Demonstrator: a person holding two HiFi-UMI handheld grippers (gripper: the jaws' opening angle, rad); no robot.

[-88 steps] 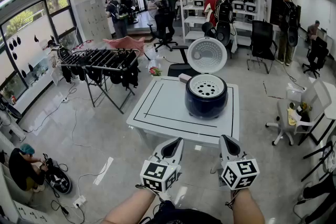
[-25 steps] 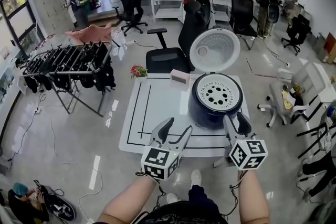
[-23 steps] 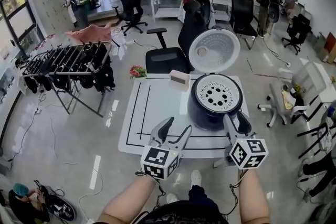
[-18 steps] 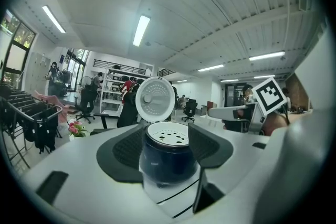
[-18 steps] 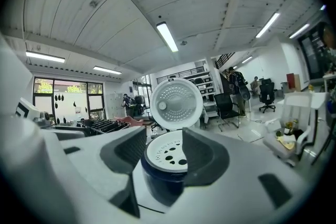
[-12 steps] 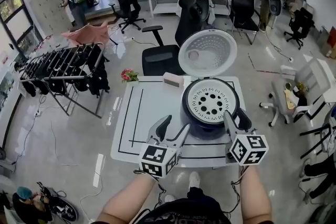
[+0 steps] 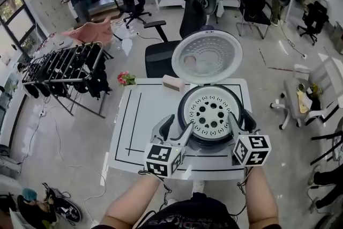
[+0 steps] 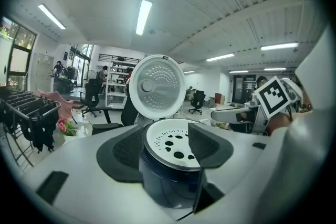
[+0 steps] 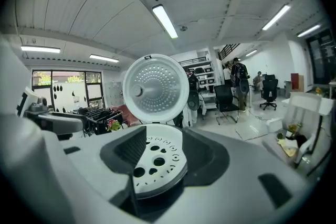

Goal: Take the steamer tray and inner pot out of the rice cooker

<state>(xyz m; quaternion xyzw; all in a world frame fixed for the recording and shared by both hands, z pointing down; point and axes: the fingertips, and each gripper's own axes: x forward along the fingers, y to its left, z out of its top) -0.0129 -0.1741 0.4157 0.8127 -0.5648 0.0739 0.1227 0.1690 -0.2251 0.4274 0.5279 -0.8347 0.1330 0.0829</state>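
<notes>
The dark blue rice cooker [image 7: 188,128] stands on the white table [image 7: 142,115], its round lid [image 7: 207,57] tipped up at the back. A white steamer tray [image 7: 210,111] with several holes rests in the cooker's mouth. My left gripper [image 7: 177,130] hangs open at the cooker's near-left rim. My right gripper [image 7: 240,120] is open at the near-right rim. In the left gripper view the tray [image 8: 173,141] and the cooker [image 8: 168,181] show between the spread jaws of that gripper [image 8: 168,147], and the lid [image 8: 156,86] stands behind. In the right gripper view the tray [image 9: 157,162] lies between that gripper's [image 9: 165,157] parted jaws.
A small pale box [image 7: 173,83] lies on the table behind the cooker. A black office chair [image 7: 161,56] stands past the far edge. A clothes rack [image 7: 64,67] and a bunch of flowers [image 7: 126,79] are to the left. More chairs and shelves stand further off.
Both grippers have moved forward and a little down, from the table's near edge up to the cooker's two sides. The jaws have stayed apart.
</notes>
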